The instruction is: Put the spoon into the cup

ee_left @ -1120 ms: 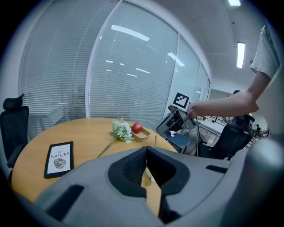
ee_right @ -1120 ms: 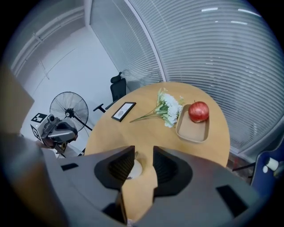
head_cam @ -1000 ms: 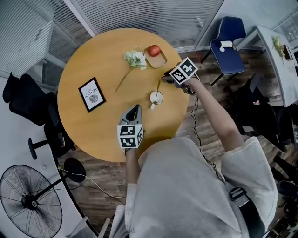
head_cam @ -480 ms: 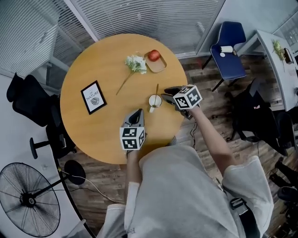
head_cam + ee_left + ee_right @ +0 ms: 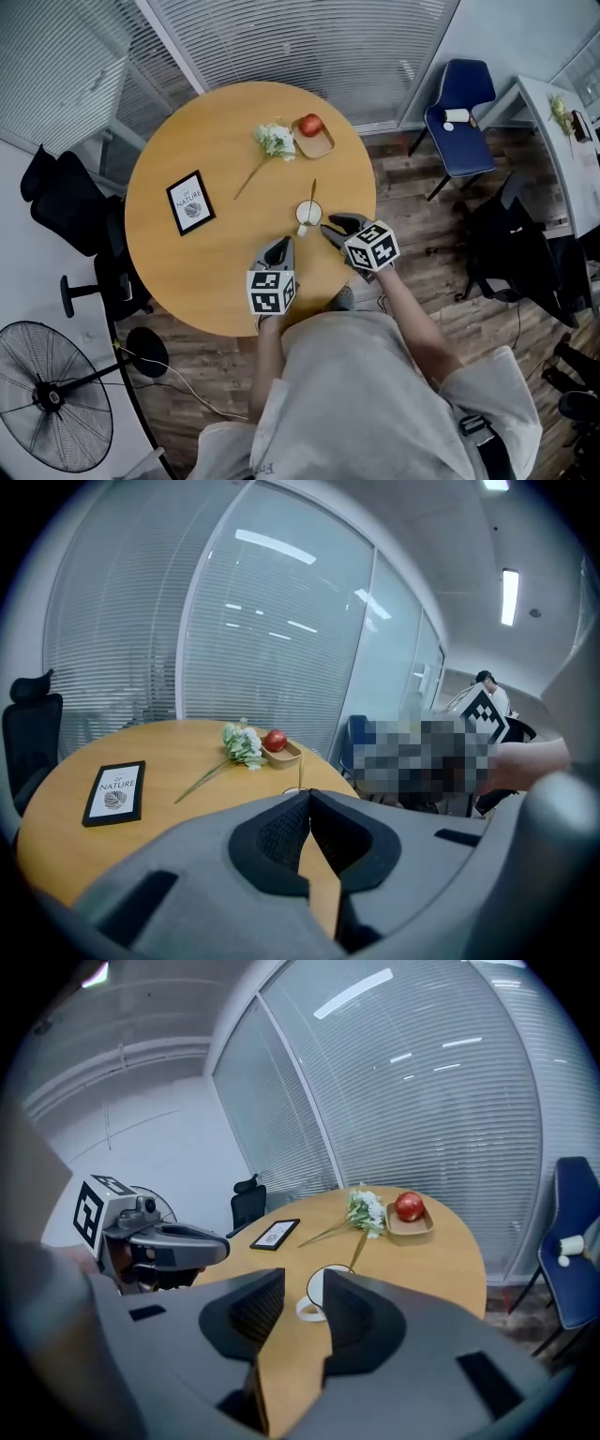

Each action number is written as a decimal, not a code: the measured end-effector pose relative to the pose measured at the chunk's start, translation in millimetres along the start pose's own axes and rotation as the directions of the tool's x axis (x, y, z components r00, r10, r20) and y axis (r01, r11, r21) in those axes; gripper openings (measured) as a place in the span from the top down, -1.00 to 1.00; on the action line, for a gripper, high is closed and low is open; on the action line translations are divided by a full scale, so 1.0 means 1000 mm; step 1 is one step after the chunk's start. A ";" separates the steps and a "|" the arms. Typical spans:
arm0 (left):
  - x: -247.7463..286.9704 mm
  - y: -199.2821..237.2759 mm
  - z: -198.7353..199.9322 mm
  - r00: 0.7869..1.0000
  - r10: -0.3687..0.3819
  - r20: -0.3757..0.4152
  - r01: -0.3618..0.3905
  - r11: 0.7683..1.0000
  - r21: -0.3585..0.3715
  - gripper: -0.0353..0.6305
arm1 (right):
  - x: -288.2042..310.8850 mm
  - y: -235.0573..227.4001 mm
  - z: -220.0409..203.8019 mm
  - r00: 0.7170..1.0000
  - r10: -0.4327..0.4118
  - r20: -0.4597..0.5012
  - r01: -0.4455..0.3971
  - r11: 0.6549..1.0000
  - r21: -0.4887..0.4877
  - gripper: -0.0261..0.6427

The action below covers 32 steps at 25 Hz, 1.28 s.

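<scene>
Looking down from the head view, we see the spoon (image 5: 313,190) standing in the cup (image 5: 308,215) on the counter (image 5: 216,131), with the left tool (image 5: 280,244) and the right tool (image 5: 327,228) both near it. Our left gripper view shows that tool's jaws closed together on nothing. Our right gripper view shows its jaws apart and empty, the cup just beyond them.

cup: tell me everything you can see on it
The cup is white and looks ceramic, with a loop handle turned toward the person. It stands upright on the round wooden table, near the person's edge. A slim spoon stands in it, leaning over the far rim. The open right gripper is close beside it, apparently not touching.
</scene>
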<state>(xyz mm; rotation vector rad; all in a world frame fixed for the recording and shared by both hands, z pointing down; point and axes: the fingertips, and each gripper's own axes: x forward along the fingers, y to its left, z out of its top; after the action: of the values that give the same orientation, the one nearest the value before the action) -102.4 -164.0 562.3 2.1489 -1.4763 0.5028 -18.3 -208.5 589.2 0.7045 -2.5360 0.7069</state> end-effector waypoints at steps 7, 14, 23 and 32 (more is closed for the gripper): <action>-0.005 -0.015 -0.005 0.999 0.029 0.016 -0.029 0.999 -0.020 0.87 | -0.019 0.011 -0.003 0.994 -0.051 0.102 0.050 0.999 0.010 0.56; -0.009 -0.032 -0.014 0.997 0.067 0.042 -0.065 0.997 -0.047 0.87 | -0.035 0.016 -0.013 0.988 -0.069 0.141 0.068 0.998 0.010 0.56; -0.009 -0.054 -0.033 0.995 0.089 0.054 -0.086 0.994 -0.061 0.87 | -0.055 0.019 -0.031 0.984 -0.068 0.162 0.072 0.997 -0.018 0.63; -0.016 -0.063 -0.046 0.992 0.110 0.068 -0.107 0.993 -0.044 0.87 | -0.066 0.017 -0.040 0.979 -0.074 0.192 0.082 0.996 -0.036 0.71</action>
<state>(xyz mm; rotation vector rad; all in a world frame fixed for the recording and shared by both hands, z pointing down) -50.4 -106.9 580.0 2.0826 -1.6342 0.4353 33.9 -149.7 581.0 0.8903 -2.6697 0.5797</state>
